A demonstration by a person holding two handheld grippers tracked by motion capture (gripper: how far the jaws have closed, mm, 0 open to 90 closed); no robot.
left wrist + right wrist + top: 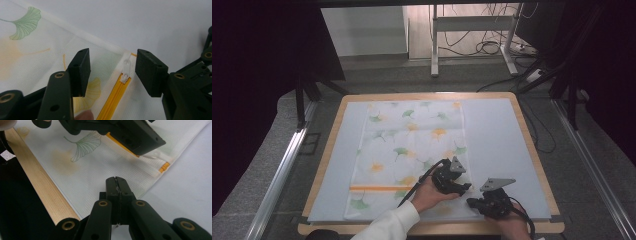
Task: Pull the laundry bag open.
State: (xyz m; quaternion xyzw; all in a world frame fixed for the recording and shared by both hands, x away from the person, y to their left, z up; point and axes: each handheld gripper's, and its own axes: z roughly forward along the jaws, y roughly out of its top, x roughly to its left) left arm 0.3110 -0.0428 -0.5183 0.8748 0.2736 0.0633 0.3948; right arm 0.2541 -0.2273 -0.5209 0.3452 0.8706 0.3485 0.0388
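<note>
A white pillowcase (412,140) printed with green and yellow leaves lies flat on the mat. An orange zipper (374,188) runs across it near the front edge. My left gripper (462,187) hovers at the zipper's right end. In the left gripper view it (112,67) is open, one jaw on each side of the white zipper pull (126,67), without touching it. My right gripper (472,202) sits just in front, at the pillowcase's right edge. In the right gripper view it (116,181) is shut, and a thin sliver of white cloth shows between its pads.
A pale blue mat (497,135) covers the wooden table (532,145), whose front edge (37,185) lies close to the right gripper. Beyond the table are a desk frame and cables (492,47) on the floor. Metal rails run along both sides.
</note>
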